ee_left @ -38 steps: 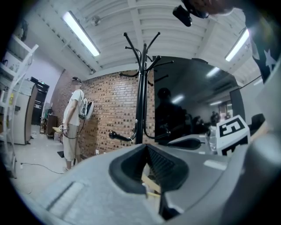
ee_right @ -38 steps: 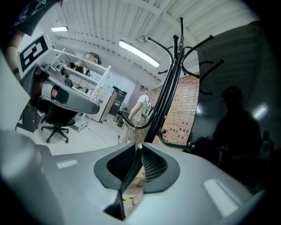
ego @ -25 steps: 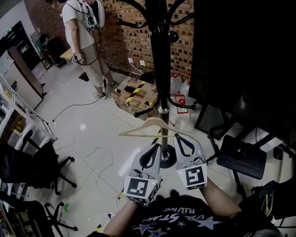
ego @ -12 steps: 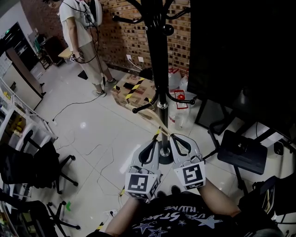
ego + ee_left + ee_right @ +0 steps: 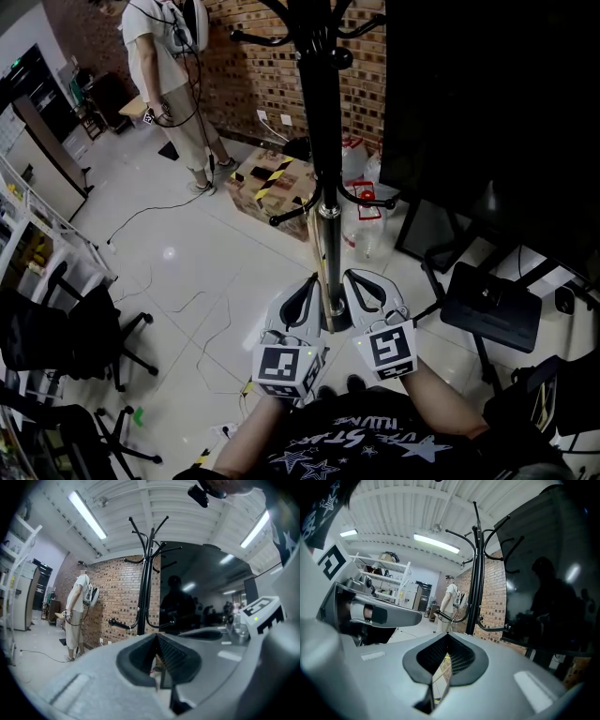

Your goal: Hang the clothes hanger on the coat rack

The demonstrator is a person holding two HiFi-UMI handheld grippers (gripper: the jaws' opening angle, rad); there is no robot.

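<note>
Two claws sit side by side at the bottom of the head view, each with a marker cube at its back: the left claw [image 5: 314, 279] and the right claw [image 5: 349, 274], both pointing level at the rack. In each gripper view the jaw tips are pressed together, with nothing pinched at the tips. A sliver of pale wood shows only through the opening behind them. That wood is the wooden clothes hanger [image 5: 325, 298]. From above it appears edge-on, as a thin light strip running in the gap between the two claws and up along the foot of the pole. Its hook cannot be made out, so whether it is caught on the rack cannot be told. Just beyond stands the black coat rack [image 5: 322, 122], its round base [image 5: 339, 323] on the white tiled floor [image 5: 187, 272] and its short lower arms [image 5: 291, 217] curving out above the strip. Clear water jugs [image 5: 361, 234] stand right of the pole, and a cardboard box [image 5: 267, 183] with yellow-and-black tape lies left of it. A dark office chair [image 5: 66, 342] is at the left edge, and a large black panel [image 5: 487, 112] fills the right. Farther back a person [image 5: 164, 66] in light clothes stands before the brick wall [image 5: 262, 66].
</note>
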